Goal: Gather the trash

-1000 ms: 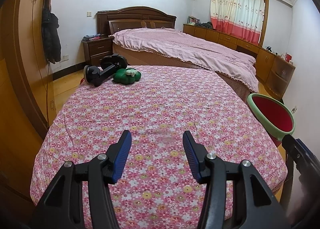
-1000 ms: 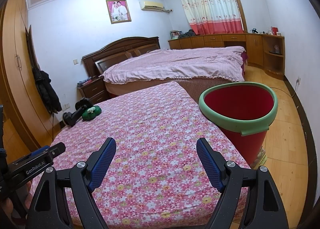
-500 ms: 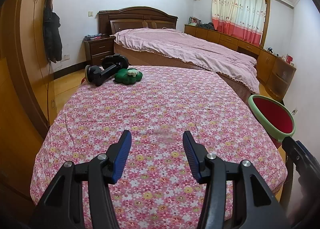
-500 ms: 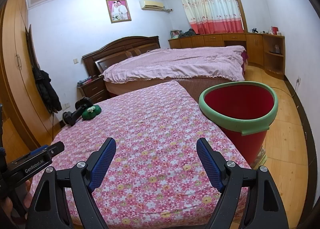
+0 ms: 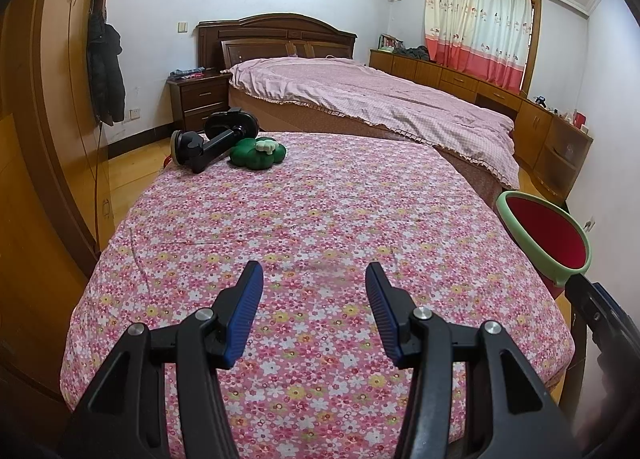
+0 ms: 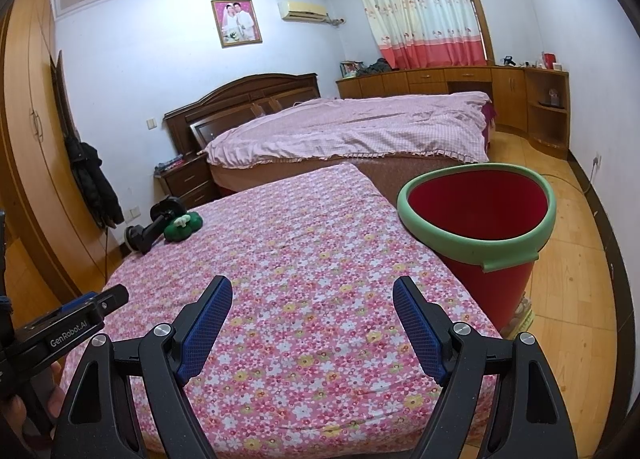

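Observation:
A red bucket with a green rim (image 6: pixel 478 219) stands on the floor at the right side of the flowered table (image 6: pixel 304 259); in the left wrist view the bucket (image 5: pixel 546 237) shows at the right edge. At the table's far left corner lie a black suction-cup holder (image 5: pixel 208 143) and a green clover-shaped cushion (image 5: pixel 258 153), also seen as the holder (image 6: pixel 154 229) and cushion (image 6: pixel 184 227). My left gripper (image 5: pixel 314 279) hovers open over the near end of the cloth, nothing between its blue pads. My right gripper (image 6: pixel 312 291) is open wider, also empty, left of the bucket.
A bed with a pink checked cover (image 5: pixel 372 99) stands behind the table. A nightstand (image 5: pixel 198 99) and a hanging dark coat (image 5: pixel 106 71) are at the left, wardrobe doors (image 6: pixel 32 139) nearer. Wooden cabinets (image 6: pixel 460 87) line the curtained far wall. Bare wood floor (image 6: pixel 576 259) lies right of the bucket.

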`<state>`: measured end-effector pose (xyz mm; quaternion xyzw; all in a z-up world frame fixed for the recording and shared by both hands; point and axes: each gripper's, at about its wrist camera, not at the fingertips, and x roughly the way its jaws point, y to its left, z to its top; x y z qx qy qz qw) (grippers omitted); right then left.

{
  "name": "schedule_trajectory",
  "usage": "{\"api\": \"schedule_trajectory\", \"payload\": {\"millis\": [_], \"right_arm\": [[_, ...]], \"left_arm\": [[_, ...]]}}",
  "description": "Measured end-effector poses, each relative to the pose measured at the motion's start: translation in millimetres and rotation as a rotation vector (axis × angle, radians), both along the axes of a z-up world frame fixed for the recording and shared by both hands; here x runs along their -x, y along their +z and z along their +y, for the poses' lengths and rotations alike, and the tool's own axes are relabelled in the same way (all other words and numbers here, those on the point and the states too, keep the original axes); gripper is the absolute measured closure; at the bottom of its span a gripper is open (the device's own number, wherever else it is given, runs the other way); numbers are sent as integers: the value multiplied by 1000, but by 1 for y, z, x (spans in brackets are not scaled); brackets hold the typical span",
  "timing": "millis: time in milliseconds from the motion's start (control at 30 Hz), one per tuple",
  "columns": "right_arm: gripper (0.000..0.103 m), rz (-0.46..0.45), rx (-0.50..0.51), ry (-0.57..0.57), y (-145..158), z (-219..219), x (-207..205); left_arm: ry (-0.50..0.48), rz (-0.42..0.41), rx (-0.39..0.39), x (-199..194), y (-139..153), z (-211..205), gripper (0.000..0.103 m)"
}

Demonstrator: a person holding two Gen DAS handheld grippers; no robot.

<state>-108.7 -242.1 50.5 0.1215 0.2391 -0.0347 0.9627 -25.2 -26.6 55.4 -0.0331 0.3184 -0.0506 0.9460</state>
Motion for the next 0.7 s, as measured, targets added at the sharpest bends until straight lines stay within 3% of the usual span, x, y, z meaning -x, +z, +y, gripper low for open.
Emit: {"api": "schedule_trajectory", "payload": {"millis": [700], "right_arm": [[20, -1, 6, 4, 1, 1, 0]], "left_arm": [[2, -3, 0, 1, 1, 0, 50]]}}
